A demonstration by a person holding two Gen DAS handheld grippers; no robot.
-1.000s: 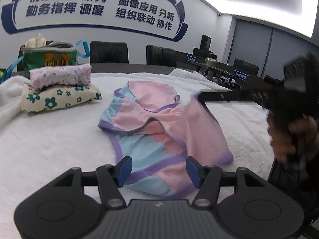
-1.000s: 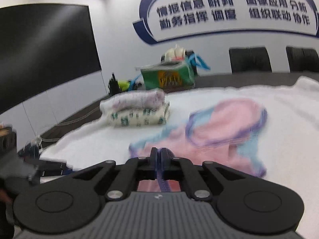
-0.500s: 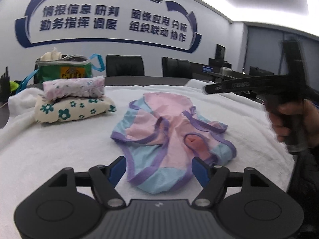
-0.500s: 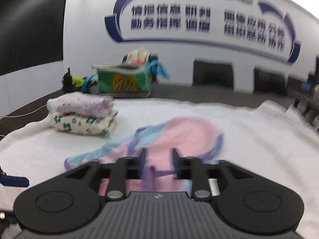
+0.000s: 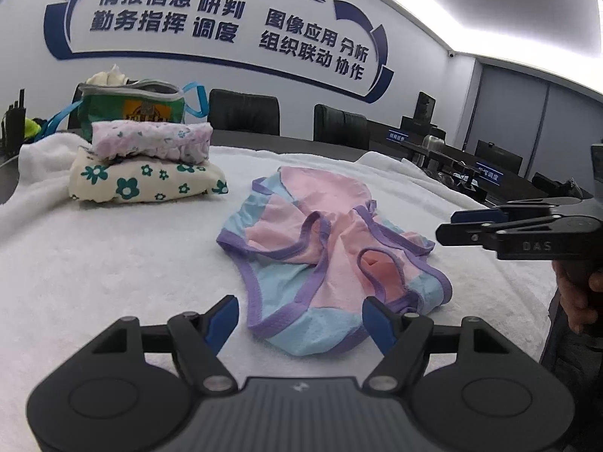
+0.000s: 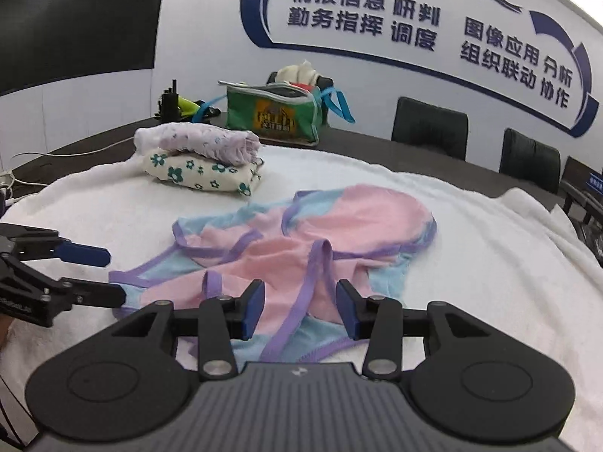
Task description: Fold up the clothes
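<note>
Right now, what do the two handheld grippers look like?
Both are matte black: ribbed body, two round discs, jointed linkages with silver pivots, and blue finger pads. The left gripper and right gripper match; seen from the side, the right one carries pale "DAS" lettering.

An office meeting room: blue Chinese lettering (image 5: 230,19) is spanning the white wall, black padded chairs (image 6: 429,128) are lining the far edge of a long dark desk (image 6: 361,139), and nameplates (image 5: 488,176) are standing on neighbouring desks.
</note>
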